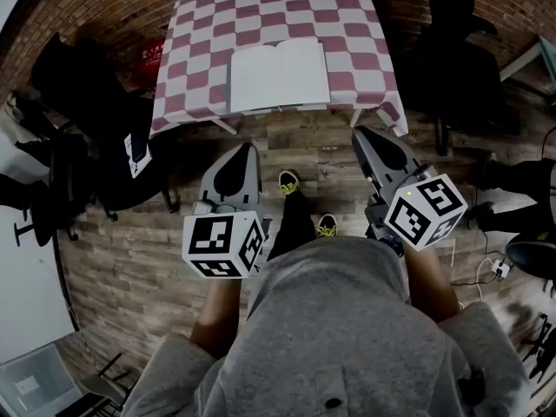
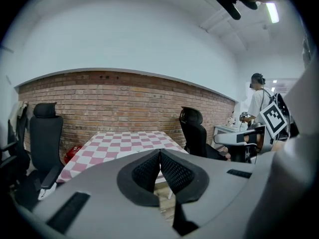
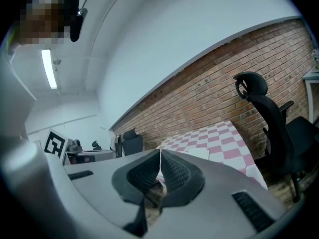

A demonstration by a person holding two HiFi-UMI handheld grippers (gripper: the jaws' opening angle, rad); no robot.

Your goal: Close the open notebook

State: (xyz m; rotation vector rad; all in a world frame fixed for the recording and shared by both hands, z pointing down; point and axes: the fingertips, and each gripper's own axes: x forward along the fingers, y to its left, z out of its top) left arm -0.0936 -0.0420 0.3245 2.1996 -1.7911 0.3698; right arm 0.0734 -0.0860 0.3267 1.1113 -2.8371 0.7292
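Observation:
In the head view an open white notebook (image 1: 278, 75) lies flat near the front edge of a table with a red-and-white checked cloth (image 1: 347, 24). My left gripper (image 1: 249, 148) and right gripper (image 1: 359, 133) hover over the wooden floor short of the table, both pointing toward it and apart from the notebook. Each is shut with nothing between its jaws. In the left gripper view the closed left gripper (image 2: 159, 152) hides the notebook. In the right gripper view the closed right gripper (image 3: 160, 151) leaves a white corner of the notebook (image 3: 197, 152) showing.
Black office chairs stand to the left (image 1: 78, 120) and right (image 1: 452, 50) of the table, with a brick wall (image 2: 124, 98) behind it. A red box (image 1: 152, 55) sits by the table's far left corner. Another person (image 2: 259, 101) stands at a desk off to the right.

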